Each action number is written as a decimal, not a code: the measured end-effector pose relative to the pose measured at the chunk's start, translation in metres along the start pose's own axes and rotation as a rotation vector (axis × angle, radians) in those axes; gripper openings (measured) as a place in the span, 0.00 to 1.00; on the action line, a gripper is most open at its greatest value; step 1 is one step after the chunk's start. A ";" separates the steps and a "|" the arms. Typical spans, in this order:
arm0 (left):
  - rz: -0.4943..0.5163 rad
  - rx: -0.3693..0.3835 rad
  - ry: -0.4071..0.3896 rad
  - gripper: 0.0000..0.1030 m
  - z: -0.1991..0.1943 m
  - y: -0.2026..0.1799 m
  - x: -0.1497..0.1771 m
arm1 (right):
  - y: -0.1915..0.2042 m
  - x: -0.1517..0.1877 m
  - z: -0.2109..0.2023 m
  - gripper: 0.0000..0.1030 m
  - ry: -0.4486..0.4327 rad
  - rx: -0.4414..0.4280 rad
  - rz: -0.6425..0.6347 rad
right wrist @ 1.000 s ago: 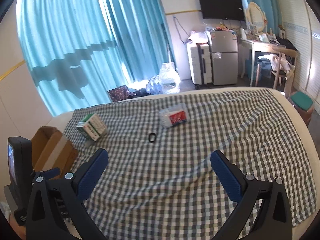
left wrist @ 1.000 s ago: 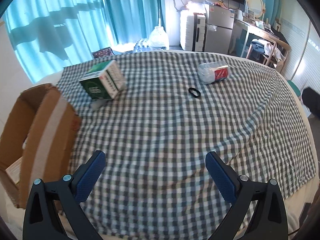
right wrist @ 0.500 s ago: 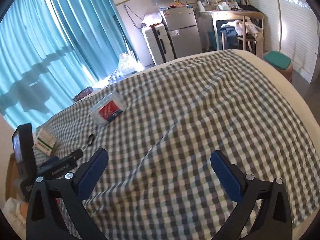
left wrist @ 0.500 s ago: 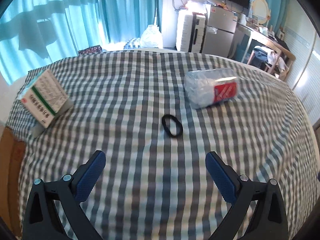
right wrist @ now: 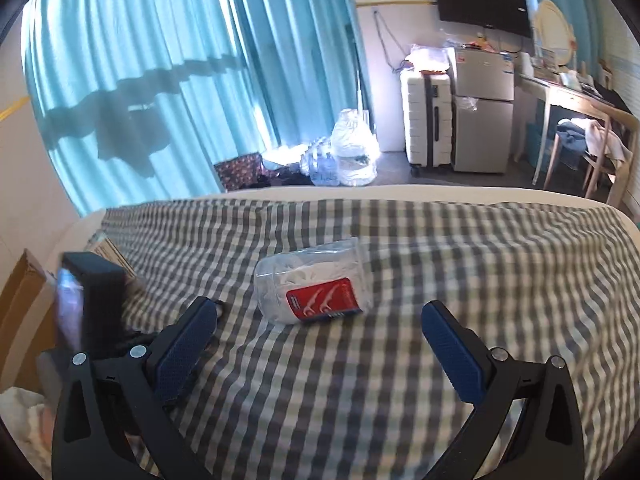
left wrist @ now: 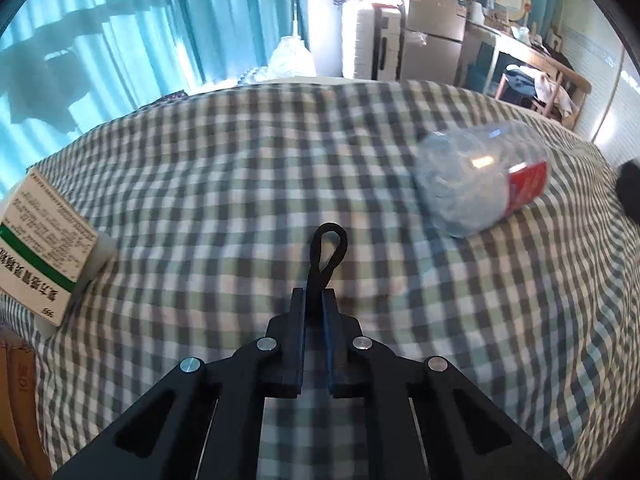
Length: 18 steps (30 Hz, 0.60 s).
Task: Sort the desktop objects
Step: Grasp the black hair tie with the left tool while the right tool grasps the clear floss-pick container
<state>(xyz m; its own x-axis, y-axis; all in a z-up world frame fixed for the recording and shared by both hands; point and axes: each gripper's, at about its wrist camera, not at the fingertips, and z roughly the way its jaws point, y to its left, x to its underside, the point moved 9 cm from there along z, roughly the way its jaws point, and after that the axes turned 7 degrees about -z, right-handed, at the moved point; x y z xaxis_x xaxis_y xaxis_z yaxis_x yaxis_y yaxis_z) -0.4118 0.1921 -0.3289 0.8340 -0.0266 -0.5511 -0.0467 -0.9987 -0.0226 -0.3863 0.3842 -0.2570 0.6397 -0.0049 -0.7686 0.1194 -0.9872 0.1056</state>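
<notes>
My left gripper (left wrist: 314,300) is shut on a black hair tie (left wrist: 327,249), whose loop sticks out ahead of the fingertips over the checked cloth (left wrist: 240,184). A clear plastic tub with a red label (left wrist: 482,182) lies on its side to the right; it also shows in the right wrist view (right wrist: 314,282). A white and green medicine box (left wrist: 42,252) lies at the left. My right gripper (right wrist: 316,332) is open and empty, just short of the tub. The left gripper's body (right wrist: 90,300) shows at the left of that view.
A brown cardboard box (right wrist: 20,316) stands off the cloth's left edge and shows in the left wrist view (left wrist: 16,392) too. Beyond the table are blue curtains (right wrist: 160,60), a white suitcase (right wrist: 426,120), a small fridge (right wrist: 482,112) and a desk with a chair (right wrist: 580,128).
My left gripper moved forward to the hair tie and shut on it. My right gripper swung left and came close to the plastic tub, still open.
</notes>
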 end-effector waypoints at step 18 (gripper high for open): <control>-0.075 0.072 0.010 0.06 -0.005 0.043 -0.003 | 0.013 0.005 0.084 0.86 0.209 0.073 -0.103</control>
<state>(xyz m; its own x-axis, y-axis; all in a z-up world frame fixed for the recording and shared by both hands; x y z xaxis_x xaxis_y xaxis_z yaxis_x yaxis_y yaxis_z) -0.4139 0.1492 -0.3239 0.8422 0.0471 -0.5371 -0.0232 -0.9921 -0.1234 -0.4454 0.3577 -0.3126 0.7712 0.1218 -0.6248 0.1417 -0.9897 -0.0181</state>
